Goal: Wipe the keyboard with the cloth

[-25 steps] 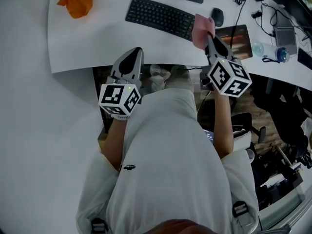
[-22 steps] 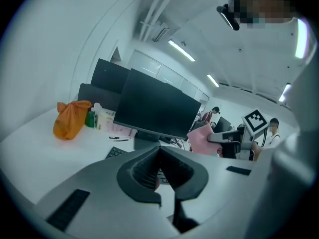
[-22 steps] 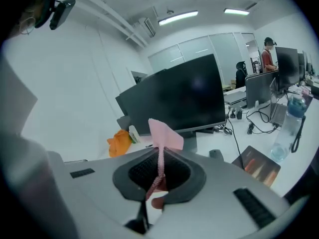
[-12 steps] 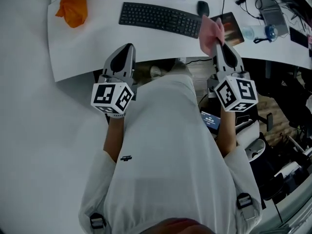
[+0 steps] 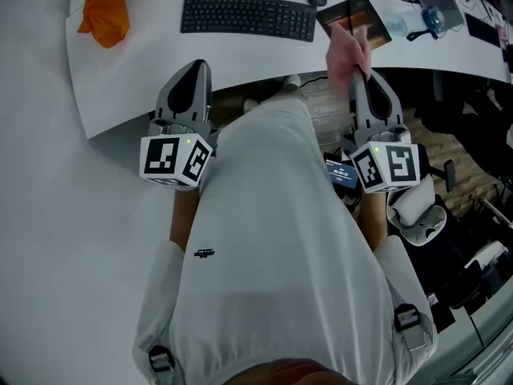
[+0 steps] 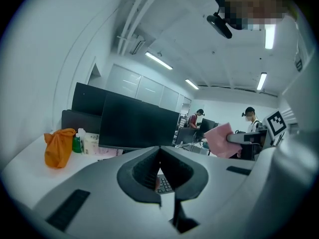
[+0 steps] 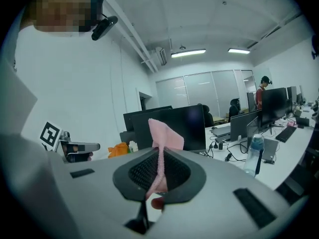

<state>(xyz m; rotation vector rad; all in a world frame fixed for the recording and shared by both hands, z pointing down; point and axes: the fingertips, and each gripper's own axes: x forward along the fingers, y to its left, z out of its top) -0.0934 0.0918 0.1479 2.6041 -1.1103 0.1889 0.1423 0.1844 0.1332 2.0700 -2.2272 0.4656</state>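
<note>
Cloth [image 5: 347,45] is pinched by right gripper [image 5: 353,72], ready for keyboard [image 5: 247,16] at 10 o'clock; left gripper [image 5: 191,74] is held idle, jaws pressed together.

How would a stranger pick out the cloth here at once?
Start at the white desk and its black keyboard, then look to the keyboard's right, near the desk's front edge. There the right gripper is shut on the cloth, which sticks up from its jaws. It is pink and held in the air, unlike the orange bag lying at the desk's far left.
</note>
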